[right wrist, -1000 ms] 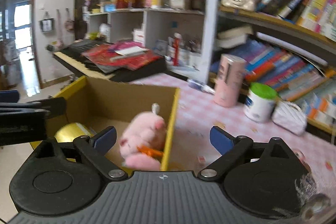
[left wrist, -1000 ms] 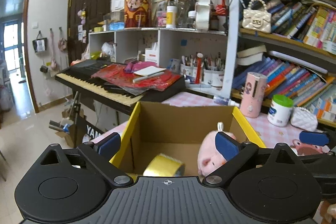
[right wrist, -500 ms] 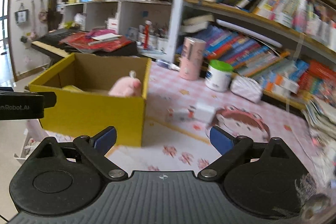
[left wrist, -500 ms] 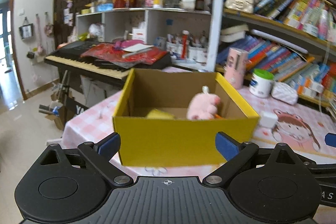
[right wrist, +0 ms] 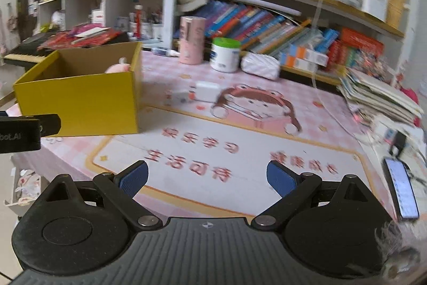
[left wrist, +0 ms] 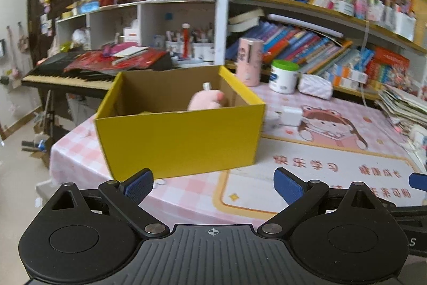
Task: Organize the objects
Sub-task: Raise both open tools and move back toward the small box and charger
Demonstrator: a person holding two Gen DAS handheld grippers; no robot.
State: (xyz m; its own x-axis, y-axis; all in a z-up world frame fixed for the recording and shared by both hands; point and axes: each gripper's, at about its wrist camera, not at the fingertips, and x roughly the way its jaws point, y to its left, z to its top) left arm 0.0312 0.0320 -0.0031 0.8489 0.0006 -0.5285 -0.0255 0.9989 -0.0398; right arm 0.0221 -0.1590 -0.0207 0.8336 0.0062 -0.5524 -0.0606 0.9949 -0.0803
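A yellow cardboard box (left wrist: 178,135) stands on the pink desk mat (left wrist: 320,164); it also shows in the right wrist view (right wrist: 80,103). A pink plush toy (left wrist: 205,102) sits inside it, its top showing over the rim (right wrist: 118,67). My left gripper (left wrist: 212,184) is open and empty, held back from the box's front wall. My right gripper (right wrist: 206,176) is open and empty over the mat, to the right of the box. A white charger block (right wrist: 205,94) lies on the mat beside the box.
A pink cylinder (right wrist: 191,39), a green-lidded white jar (right wrist: 224,54) and a white pouch (right wrist: 260,66) stand at the back by the bookshelf. A stack of papers (right wrist: 379,98) and a phone (right wrist: 400,191) lie at the right. A keyboard piano (left wrist: 69,71) stands left.
Both grippers have pulled back and away from the box, which now sits farther off. Both stay open. The gold roll inside the box is out of sight now.
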